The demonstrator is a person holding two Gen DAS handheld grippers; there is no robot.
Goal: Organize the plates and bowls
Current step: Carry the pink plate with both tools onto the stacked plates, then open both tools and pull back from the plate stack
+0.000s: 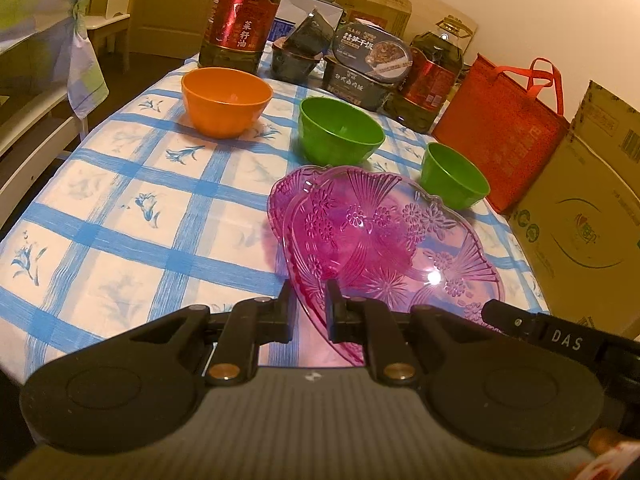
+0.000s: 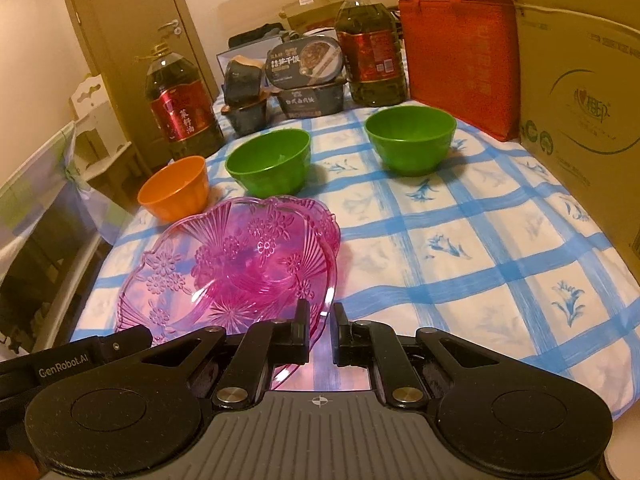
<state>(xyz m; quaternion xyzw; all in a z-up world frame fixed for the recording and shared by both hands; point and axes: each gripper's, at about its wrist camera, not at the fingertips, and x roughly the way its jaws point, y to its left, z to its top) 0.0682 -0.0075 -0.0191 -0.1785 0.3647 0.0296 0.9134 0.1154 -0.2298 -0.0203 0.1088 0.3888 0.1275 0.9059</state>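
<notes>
A pink clear plastic plate (image 1: 384, 236) is held tilted over a second pink plate (image 1: 286, 192) on the blue checked tablecloth. My left gripper (image 1: 310, 294) is shut on the top plate's left rim. My right gripper (image 2: 320, 314) is shut on the same plate (image 2: 240, 264) at its right rim. An orange bowl (image 1: 226, 98) and two green bowls (image 1: 340, 130) (image 1: 454, 174) stand behind the plates. In the right wrist view the orange bowl (image 2: 176, 190) is at left and the green bowls (image 2: 270, 166) (image 2: 410, 138) are farther back.
Two oil bottles (image 1: 240, 16) (image 1: 432, 76) and stacked food boxes (image 1: 360, 64) line the back of the table. A red bag (image 1: 500, 132) and a cardboard box (image 1: 584, 216) stand along the right edge. A chair (image 1: 44, 60) is at left.
</notes>
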